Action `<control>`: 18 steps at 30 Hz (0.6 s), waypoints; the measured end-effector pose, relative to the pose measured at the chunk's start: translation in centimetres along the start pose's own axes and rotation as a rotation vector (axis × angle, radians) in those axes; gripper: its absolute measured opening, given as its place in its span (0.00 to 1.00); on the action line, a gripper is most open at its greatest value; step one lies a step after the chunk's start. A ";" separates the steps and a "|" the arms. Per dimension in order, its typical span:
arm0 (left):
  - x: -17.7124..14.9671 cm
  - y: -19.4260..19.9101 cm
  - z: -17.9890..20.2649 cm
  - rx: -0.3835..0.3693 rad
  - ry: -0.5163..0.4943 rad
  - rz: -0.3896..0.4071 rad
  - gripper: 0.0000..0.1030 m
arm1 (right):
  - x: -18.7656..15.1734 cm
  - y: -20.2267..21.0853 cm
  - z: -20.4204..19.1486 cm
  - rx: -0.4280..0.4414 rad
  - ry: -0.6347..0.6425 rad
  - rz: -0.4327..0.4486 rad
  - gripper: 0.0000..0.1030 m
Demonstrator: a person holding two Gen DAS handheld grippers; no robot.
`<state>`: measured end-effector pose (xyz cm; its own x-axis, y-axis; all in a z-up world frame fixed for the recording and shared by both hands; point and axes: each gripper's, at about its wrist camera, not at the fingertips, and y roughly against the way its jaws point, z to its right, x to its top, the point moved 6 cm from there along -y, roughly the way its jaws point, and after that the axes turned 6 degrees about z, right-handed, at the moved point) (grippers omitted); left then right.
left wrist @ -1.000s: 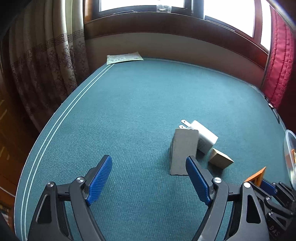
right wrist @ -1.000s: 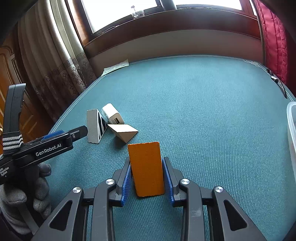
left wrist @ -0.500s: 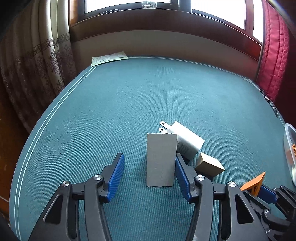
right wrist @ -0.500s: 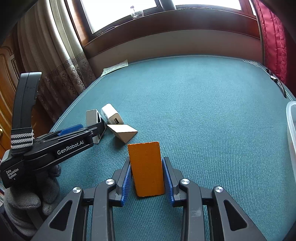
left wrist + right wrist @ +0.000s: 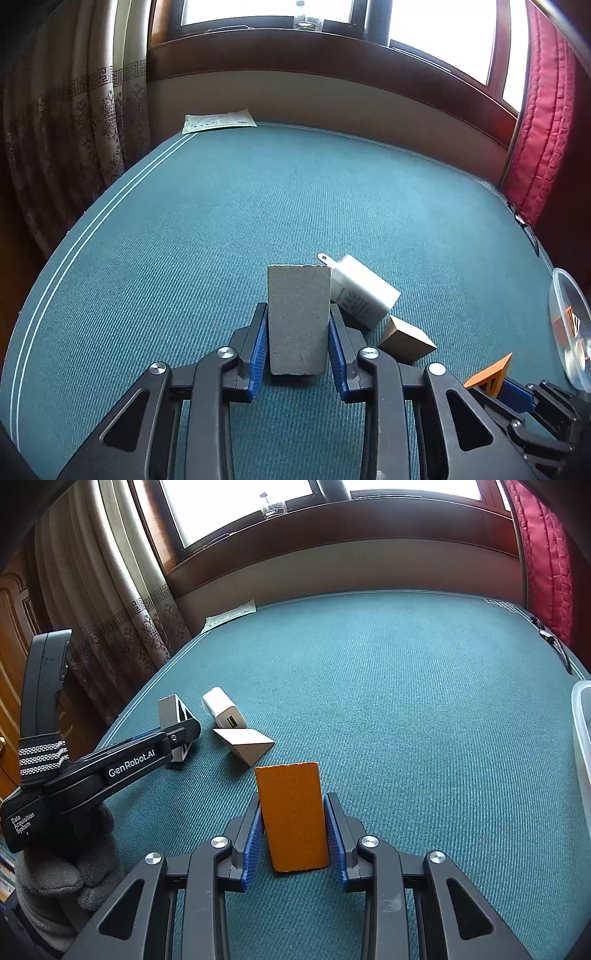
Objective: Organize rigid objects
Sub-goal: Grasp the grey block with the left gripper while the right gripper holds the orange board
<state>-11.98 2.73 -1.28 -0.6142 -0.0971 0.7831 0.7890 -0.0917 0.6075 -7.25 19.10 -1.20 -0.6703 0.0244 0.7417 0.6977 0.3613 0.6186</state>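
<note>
My left gripper [image 5: 297, 325] is shut on a grey wedge block [image 5: 298, 317] that stands on the green table; the block also shows in the right wrist view [image 5: 173, 716]. My right gripper [image 5: 293, 823] is shut on an orange wedge block [image 5: 293, 816], whose tip shows in the left wrist view [image 5: 489, 374]. A white charger plug [image 5: 364, 291] lies just right of the grey block, also seen in the right wrist view [image 5: 224, 712]. A tan wedge block [image 5: 406, 341] lies beside it, also in the right wrist view [image 5: 245, 746].
A clear plastic container [image 5: 570, 325] stands at the table's right edge, its rim also in the right wrist view [image 5: 581, 738]. A paper sheet [image 5: 218, 120] lies at the far left corner. Curtains hang left, a red cushion [image 5: 543, 122] sits far right.
My left gripper moved right and forward around the grey block and closed on it. My right gripper stayed still, holding the orange block.
</note>
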 end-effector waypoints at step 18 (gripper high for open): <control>-0.7 1.9 0.4 0.007 0.006 0.036 0.30 | -0.1 1.1 -0.1 -0.041 -0.018 0.023 0.32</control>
<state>-10.00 3.04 -0.63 -0.5854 -0.1063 0.8037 0.8107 -0.0810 0.5798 -6.39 19.37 -0.49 -0.6582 0.0494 0.7512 0.7225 0.3218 0.6119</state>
